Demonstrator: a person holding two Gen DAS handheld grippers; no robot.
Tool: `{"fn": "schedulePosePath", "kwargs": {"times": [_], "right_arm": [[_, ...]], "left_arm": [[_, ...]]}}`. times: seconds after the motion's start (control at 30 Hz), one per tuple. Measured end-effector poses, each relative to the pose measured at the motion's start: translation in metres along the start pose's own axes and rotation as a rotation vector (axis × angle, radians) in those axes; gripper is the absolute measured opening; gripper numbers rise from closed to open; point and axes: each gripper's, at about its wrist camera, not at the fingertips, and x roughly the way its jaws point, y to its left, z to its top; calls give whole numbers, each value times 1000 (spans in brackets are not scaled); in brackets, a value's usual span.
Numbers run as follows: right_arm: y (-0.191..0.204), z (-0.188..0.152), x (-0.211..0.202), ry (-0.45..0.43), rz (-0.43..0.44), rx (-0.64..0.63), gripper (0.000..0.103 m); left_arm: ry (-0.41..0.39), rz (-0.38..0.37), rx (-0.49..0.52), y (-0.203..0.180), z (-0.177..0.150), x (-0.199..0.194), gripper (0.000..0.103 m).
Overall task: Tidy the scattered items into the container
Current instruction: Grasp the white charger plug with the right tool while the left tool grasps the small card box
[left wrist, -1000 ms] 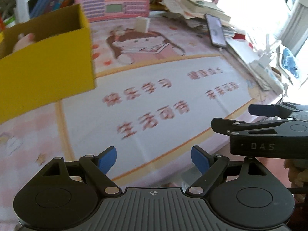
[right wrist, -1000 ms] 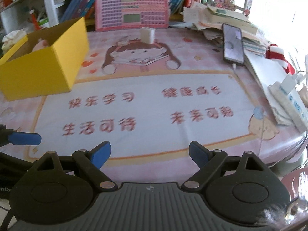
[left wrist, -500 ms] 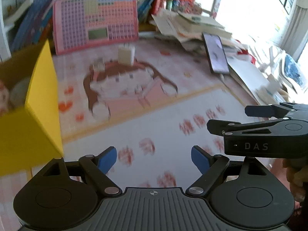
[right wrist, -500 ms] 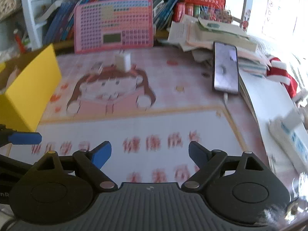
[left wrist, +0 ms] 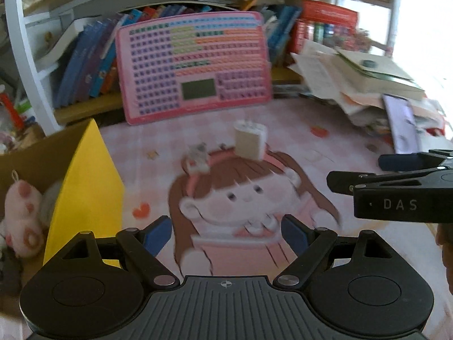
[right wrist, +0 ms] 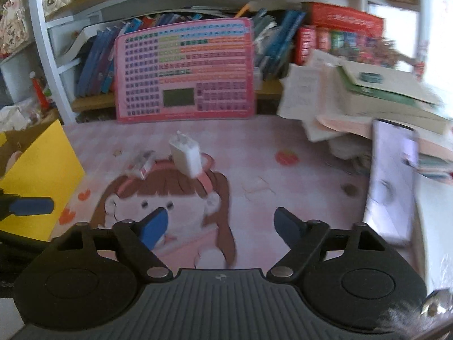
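One charger (right wrist: 185, 154), one eraser (right wrist: 144, 165) (blurred), yellow box (left wrist: 85, 195)

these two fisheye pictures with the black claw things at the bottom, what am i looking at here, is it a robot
No robot: a person holds a two-finger gripper in each hand, and each carries a camera looking along its fingers. One picture is from the left gripper, the other from the right gripper. Each gripper also shows at the edge of the other's view.

Both are over a pink cartoon-girl desk mat. On it stand a white plug-in charger block and, beside it, a small blurry red-and-white item that I cannot identify. To the left is the yellow cardboard box with a pink plush toy inside. A phone lies to the right.

Neither gripper holds anything; the right one's jaws are closing on empty air.
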Motion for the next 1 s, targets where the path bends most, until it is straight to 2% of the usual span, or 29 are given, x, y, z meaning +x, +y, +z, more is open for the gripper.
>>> {"fn": "schedulePosePath", "kwargs": {"times": [0.1, 0.3, 0.37, 0.43, 0.6, 0.67, 0.73, 0.87, 0.97, 1.0], "right_arm": [[1, 15, 27, 18, 63, -6, 59], [9, 38, 83, 28, 93, -90, 59], [12, 45, 100, 37, 101, -110, 59], [12, 51, 113, 33, 104, -123, 59], [8, 66, 136, 47, 164, -117, 58], [7, 69, 144, 53, 181, -114, 52], [6, 70, 150, 63, 189, -113, 46], [-3, 69, 156, 73, 191, -61, 44], [-4, 69, 156, 68, 211, -67, 32], [-3, 69, 156, 66, 219, -77, 29]], "left_arm": [[8, 36, -15, 4, 13, 23, 85], [29, 94, -70, 16, 28, 68, 79], [31, 97, -85, 18, 34, 82, 74], [31, 93, -87, 18, 39, 94, 63], [44, 112, -74, 19, 51, 124, 57], [55, 119, -57, 19, 54, 135, 55], [65, 121, -47, 20, 56, 145, 49], [42, 96, -51, 22, 57, 154, 44], [42, 76, -39, 22, 58, 156, 39], [44, 71, -34, 22, 58, 155, 30]]}}
